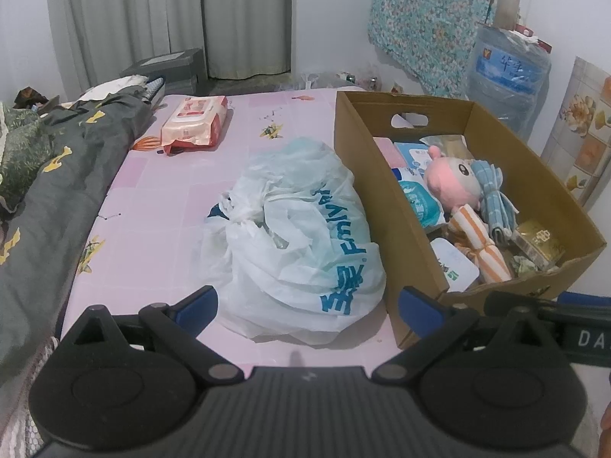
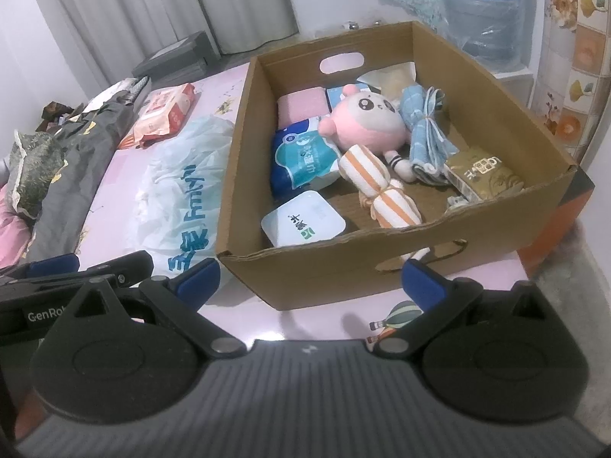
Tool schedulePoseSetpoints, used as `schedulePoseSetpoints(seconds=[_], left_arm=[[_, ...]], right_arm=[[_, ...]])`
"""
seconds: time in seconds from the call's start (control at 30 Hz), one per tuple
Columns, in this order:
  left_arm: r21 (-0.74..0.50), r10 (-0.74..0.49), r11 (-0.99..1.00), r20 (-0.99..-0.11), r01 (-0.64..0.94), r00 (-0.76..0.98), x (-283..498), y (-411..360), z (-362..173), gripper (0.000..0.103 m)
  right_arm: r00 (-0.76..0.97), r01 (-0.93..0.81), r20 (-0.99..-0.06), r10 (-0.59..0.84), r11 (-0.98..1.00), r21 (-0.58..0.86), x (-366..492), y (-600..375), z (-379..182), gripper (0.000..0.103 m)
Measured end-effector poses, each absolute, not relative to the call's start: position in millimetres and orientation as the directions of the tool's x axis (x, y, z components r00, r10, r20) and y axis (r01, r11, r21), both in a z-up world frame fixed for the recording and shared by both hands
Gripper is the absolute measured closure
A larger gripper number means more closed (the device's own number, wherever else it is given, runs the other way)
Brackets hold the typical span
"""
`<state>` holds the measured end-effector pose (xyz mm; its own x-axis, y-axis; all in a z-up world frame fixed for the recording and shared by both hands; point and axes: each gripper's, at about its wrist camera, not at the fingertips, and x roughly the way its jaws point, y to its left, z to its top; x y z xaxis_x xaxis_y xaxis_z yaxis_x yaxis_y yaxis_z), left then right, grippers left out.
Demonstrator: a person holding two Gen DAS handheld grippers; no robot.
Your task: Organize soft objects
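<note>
White plastic bag (image 1: 298, 236) lying on bed (image 1: 160, 206) beside cardboard box (image 1: 404, 236), looking light, crinkly, slippery; knotted handles (image 1: 233, 210) offering best pinch; left gripper (image 1: 307, 299) and right gripper (image 2: 311, 280) both hovering, jaws spread, holding nothing

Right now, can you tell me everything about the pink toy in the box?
The plush toy is a soft, fuzzy doll with a big round pink head, a pale face with dark eyes, a small pink ear and a thin striped leg. It lies on its back, tilted, in the middle of the cardboard box. Its head rests by a blue wipes pack, the blue towel bundle lies along one side, and the orange striped roll lies across its lower body. Neither gripper touches it.
</note>
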<state>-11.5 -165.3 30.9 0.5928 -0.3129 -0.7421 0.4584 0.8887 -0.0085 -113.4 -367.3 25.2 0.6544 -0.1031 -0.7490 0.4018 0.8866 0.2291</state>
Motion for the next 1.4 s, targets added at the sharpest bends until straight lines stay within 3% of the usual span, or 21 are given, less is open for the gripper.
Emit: schedulePoseSetpoints(seconds=[1.4], left_arm=[[-0.017,-0.313,0.889,-0.751,0.457,0.581,-10.1,-168.5,28.3,0.002]], right_arm=[[0.652,0.412,-0.754,-0.077,0.872,0.267,-113.2,-370.3,18.5,0.001]])
